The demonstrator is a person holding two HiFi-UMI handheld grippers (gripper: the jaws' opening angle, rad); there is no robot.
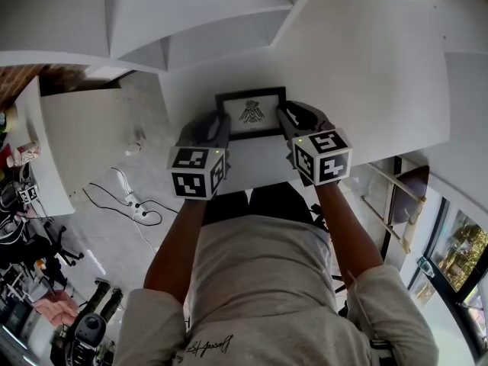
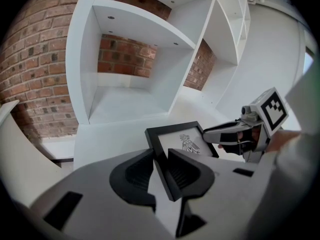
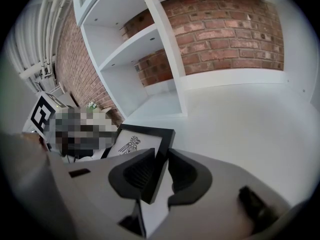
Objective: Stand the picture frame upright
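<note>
The picture frame [image 1: 251, 113] is on the white desk [image 1: 366, 67] just in front of the shelf unit [image 2: 130, 84], its face tilted upward and its lower edge apparently resting on the desk. The left tool [image 2: 161, 170] clamps the frame's left rail. The right tool [image 3: 161, 171] clamps its right rail.

Lab w/ floor cables [image 1: 137, 208], equip. clutter [image 1: 27, 239]

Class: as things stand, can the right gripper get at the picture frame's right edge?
Yes, it seems so: the right gripper holds the right edge of the picture frame between its fingers, and nothing on the white shelf blocks it.
</note>
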